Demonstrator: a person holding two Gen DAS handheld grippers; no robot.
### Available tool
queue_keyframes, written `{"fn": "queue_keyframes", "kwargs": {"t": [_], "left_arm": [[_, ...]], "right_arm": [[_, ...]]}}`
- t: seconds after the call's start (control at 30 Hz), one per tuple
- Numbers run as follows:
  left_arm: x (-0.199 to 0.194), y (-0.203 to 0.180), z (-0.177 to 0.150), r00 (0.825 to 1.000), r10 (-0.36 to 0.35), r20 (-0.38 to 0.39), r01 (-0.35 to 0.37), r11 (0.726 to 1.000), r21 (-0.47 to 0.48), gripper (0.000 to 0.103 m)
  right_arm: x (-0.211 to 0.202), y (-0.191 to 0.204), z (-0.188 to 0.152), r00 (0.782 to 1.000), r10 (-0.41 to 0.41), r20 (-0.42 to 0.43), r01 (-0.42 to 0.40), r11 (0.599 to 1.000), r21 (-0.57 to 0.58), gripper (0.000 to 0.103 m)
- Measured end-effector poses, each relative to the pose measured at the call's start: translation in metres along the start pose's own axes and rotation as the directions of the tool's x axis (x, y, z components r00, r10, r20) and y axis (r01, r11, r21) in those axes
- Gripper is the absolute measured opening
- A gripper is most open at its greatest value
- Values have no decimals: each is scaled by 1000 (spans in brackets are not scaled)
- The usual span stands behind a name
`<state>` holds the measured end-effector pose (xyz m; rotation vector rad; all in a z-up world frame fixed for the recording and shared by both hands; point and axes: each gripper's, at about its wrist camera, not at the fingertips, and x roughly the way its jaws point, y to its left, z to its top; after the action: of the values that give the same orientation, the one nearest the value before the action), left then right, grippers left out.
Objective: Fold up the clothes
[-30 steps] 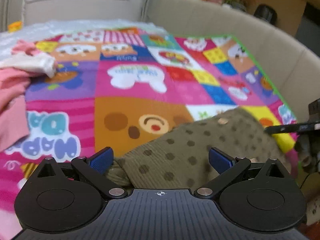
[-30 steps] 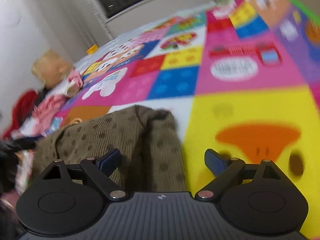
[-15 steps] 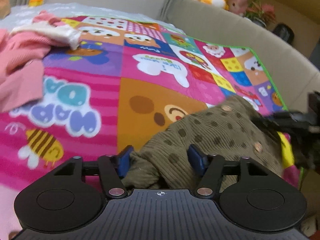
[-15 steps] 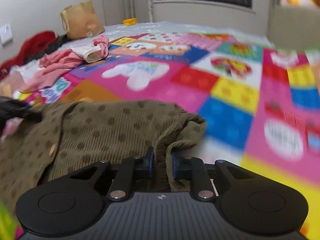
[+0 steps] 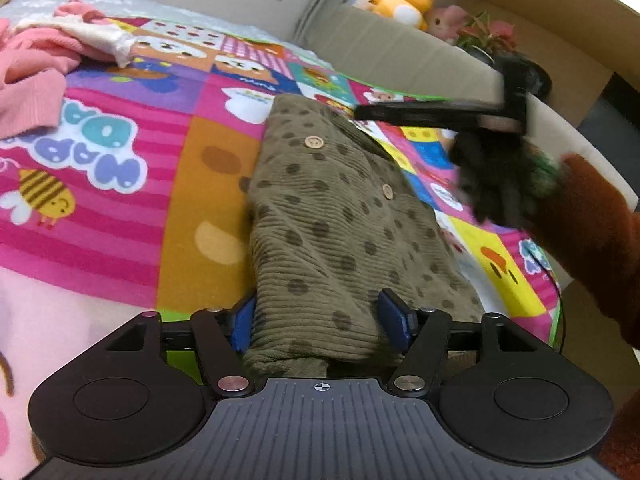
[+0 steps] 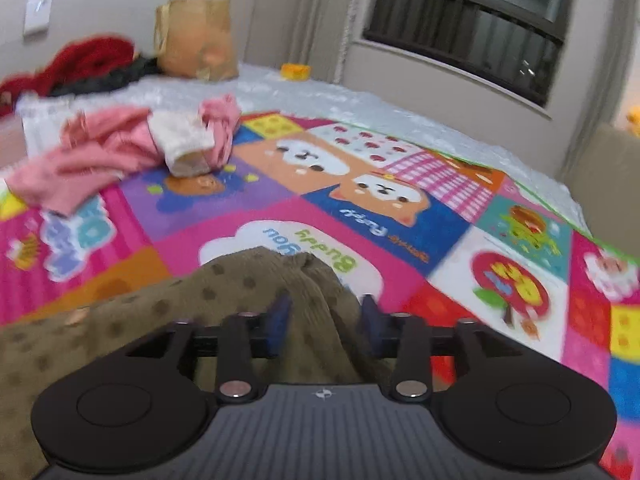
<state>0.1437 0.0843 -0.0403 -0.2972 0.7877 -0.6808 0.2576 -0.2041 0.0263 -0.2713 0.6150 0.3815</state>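
Note:
An olive corduroy garment with dark dots and wooden buttons (image 5: 336, 216) lies stretched over the colourful play mat (image 5: 120, 184). My left gripper (image 5: 324, 318) is shut on its near end, with bunched cloth between the blue pads. My right gripper (image 6: 324, 318) is shut on the other end of the garment (image 6: 256, 292), with a fold of cloth between its pads. In the left wrist view the right gripper (image 5: 436, 114) and the gloved hand holding it show at the garment's far right.
A heap of pink and white clothes (image 6: 132, 148) lies at the mat's far left, also in the left wrist view (image 5: 48, 60). A paper bag (image 6: 196, 36) and red cloth (image 6: 84, 60) sit by the wall. A beige sofa (image 5: 400, 56) with plush toys (image 5: 404, 2) borders the mat.
Both grippers closed on the garment's ends, then lifted and pulled it out lengthwise. The right gripper swung toward the mat's far side.

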Motion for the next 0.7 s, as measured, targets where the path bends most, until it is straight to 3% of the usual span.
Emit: {"fn": "queue_keyframes", "kwargs": {"t": [0.07, 0.17, 0.23, 0.47, 0.6, 0.7], "left_arm": [[2, 0, -1, 1000, -4, 4, 4, 1000, -8, 70], [2, -5, -5, 1000, -1, 10, 1, 1000, -15, 70], [2, -11, -8, 1000, 5, 10, -5, 1000, -20, 70], [10, -61, -31, 996, -79, -46, 79, 997, -2, 70], [16, -100, -57, 974, -186, -128, 192, 981, 41, 80], [12, -117, -69, 967, -183, -178, 204, 973, 110, 89]], "right_arm": [[-38, -3, -20, 999, 33, 8, -33, 998, 49, 64], [-94, -7, -62, 994, 111, 17, -112, 982, 153, 68], [-123, -8, -91, 993, 116, 21, -117, 968, 220, 69], [-174, -14, -159, 1000, -18, 2, 16, 947, 321, 72], [-188, -3, -165, 999, -48, 19, 41, 962, 268, 72], [-199, 19, -164, 997, -49, 55, 41, 989, 142, 78]]}}
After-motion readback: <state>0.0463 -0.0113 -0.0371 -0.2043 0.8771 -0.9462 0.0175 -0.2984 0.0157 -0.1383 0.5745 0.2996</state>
